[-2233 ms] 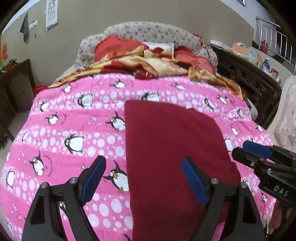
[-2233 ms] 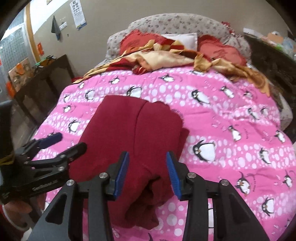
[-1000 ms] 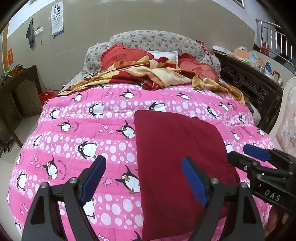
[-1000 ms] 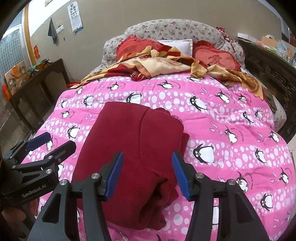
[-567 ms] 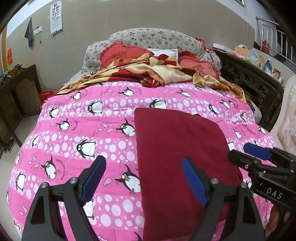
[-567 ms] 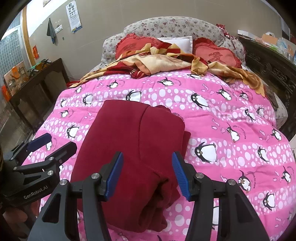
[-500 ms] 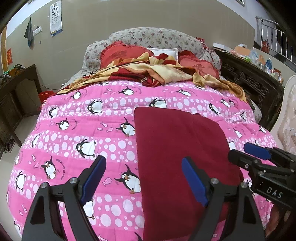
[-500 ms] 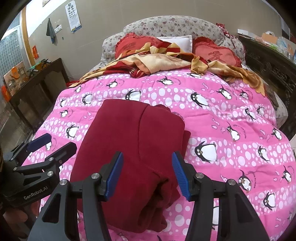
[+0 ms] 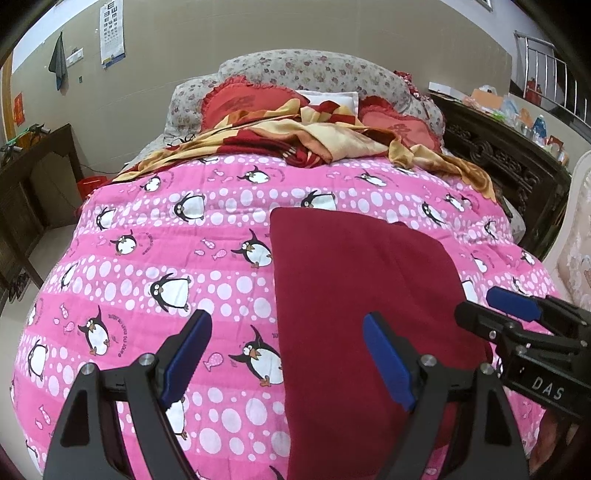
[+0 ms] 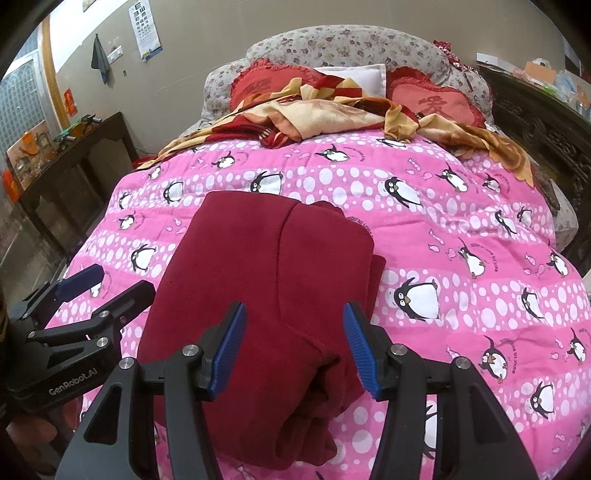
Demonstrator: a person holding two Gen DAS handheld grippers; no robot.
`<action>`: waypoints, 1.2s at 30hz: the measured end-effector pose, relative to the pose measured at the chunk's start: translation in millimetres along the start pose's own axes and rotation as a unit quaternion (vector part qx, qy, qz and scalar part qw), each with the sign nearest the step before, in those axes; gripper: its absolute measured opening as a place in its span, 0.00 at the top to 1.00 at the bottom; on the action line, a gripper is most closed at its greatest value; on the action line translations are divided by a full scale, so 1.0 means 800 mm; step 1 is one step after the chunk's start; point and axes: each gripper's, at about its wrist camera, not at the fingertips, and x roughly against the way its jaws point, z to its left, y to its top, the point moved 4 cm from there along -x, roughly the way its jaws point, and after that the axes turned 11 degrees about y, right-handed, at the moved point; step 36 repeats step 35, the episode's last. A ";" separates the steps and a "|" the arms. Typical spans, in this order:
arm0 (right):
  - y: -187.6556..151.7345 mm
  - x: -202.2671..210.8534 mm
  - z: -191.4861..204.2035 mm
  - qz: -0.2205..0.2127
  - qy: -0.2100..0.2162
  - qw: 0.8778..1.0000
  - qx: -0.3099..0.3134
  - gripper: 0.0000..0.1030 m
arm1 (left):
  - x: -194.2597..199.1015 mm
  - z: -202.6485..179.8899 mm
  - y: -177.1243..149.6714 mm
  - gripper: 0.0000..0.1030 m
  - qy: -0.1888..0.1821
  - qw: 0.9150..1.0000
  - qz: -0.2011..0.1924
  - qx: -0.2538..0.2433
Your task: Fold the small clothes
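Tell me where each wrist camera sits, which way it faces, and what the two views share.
Left wrist: rides the left gripper, angled down the bed toward the headboard; jaws open over the quilt, right gripper entering at right.
Right wrist: rides the right gripper, same heading; jaws open above the red garment, left gripper at left.
Shared: garment, penguin quilt, cushions, headboard.

One folded dark-red garment (image 9: 354,295) on one pink penguin quilt (image 9: 184,258). Two claws, both spread wide: left claw (image 9: 286,360), right claw (image 10: 293,349). Two red heart-shaped cushions (image 10: 432,99), one white pillow (image 10: 354,75), one rumpled yellow-and-red blanket (image 10: 325,114), one eye chart (image 10: 146,31) on wall.
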 end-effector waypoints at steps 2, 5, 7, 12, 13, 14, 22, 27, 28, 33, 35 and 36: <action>0.000 -0.002 -0.001 0.002 0.000 1.000 -0.001 0.24 | -0.001 0.000 0.000 0.15 0.000 1.000 0.001 0.000; 0.000 -0.005 -0.001 0.004 0.000 1.000 -0.001 0.24 | -0.004 0.000 -0.001 0.15 0.000 1.000 0.003 -0.001; 0.000 -0.006 -0.001 0.005 0.000 1.000 0.000 0.24 | -0.006 -0.001 -0.002 0.15 0.000 1.000 0.005 -0.001; 0.000 -0.011 -0.004 0.008 0.002 1.000 -0.003 0.24 | -0.010 -0.001 -0.002 0.15 0.000 1.000 0.008 -0.001; 0.000 -0.012 -0.004 0.009 0.002 1.000 -0.003 0.24 | -0.011 -0.001 -0.003 0.15 0.000 1.000 0.009 -0.001; 0.000 -0.013 -0.005 0.010 0.002 1.000 -0.003 0.24 | -0.013 -0.001 -0.003 0.15 0.000 1.000 0.010 -0.001; 0.000 -0.019 -0.005 0.014 0.004 1.000 -0.004 0.24 | -0.017 -0.004 -0.003 0.15 0.000 1.000 0.014 -0.002; 0.001 -0.023 -0.004 0.019 0.006 1.000 -0.004 0.24 | -0.024 -0.005 -0.003 0.15 0.000 1.000 0.018 -0.002; 0.001 -0.024 -0.003 0.019 0.006 1.000 -0.004 0.24 | -0.024 -0.005 -0.003 0.15 -0.001 1.000 0.018 -0.002; 0.000 -0.030 -0.004 0.023 0.008 1.000 -0.005 0.24 | -0.029 -0.003 -0.004 0.15 -0.008 1.000 0.018 0.000; 0.000 -0.030 -0.007 0.024 0.007 1.000 -0.004 0.24 | -0.035 0.003 -0.005 0.15 -0.004 1.000 0.023 0.001; 0.000 -0.030 -0.007 0.024 0.007 1.000 -0.004 0.24 | -0.035 0.003 -0.005 0.15 -0.004 1.000 0.023 0.001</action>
